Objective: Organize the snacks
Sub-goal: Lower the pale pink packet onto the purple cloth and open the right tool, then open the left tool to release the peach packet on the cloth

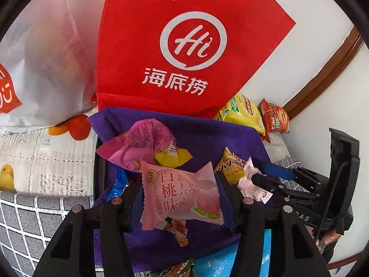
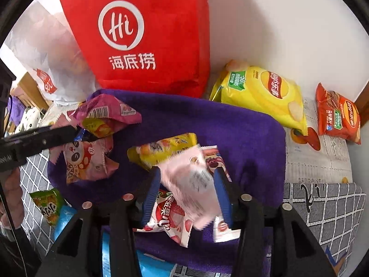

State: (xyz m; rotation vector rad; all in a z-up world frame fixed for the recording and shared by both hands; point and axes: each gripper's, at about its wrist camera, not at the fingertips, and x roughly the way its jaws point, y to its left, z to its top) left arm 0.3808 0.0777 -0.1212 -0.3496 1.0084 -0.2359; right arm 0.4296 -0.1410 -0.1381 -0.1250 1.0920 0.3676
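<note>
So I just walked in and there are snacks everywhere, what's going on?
A person is sorting snack packets over a purple cloth with a handheld claw in each hand. The left claw grips a pink peach-flavour packet; the right claw holds a pale pink packet, blurred. More packets lie on the cloth, with a red bag standing behind.

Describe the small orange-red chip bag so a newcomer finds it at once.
Start at the tall red tote bag against the wall. Right of it lies a big yellow chip bag; further right, apart from it, sits the small orange-red chip bag, the only snack beside the wooden trim.
</note>
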